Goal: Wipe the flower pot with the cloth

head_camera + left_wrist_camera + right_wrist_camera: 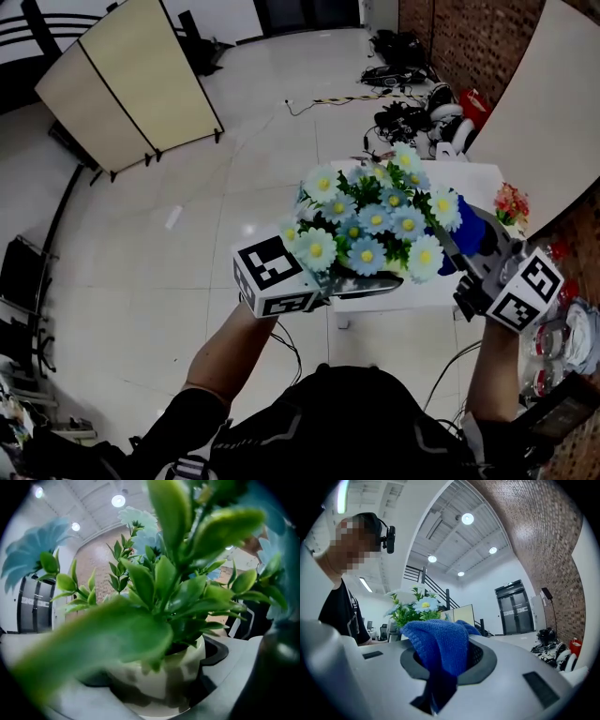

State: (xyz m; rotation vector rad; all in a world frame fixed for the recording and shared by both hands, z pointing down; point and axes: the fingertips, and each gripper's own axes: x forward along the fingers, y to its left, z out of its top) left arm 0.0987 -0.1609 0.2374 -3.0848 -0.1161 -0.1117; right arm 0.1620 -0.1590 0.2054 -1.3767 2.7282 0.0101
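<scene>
The flower pot (157,679) is white and holds a bunch of pale blue and white flowers (375,220) with green leaves. My left gripper (375,284) is shut on the pot and holds it up above the table; in the head view the blooms hide nearly all of it. In the left gripper view the pot sits between the jaws of the left gripper (159,688), with leaves filling the frame. My right gripper (457,251) is shut on a blue knitted cloth (473,230), just right of the flowers. In the right gripper view the cloth (440,644) bulges out of the right gripper (445,667).
A white table (483,175) stands under the flowers, with a small pot of red flowers (511,202) at its right edge. On the floor beyond lie cables and gear (408,89). A folding screen (131,80) stands far left. A brick wall (469,37) runs along the right.
</scene>
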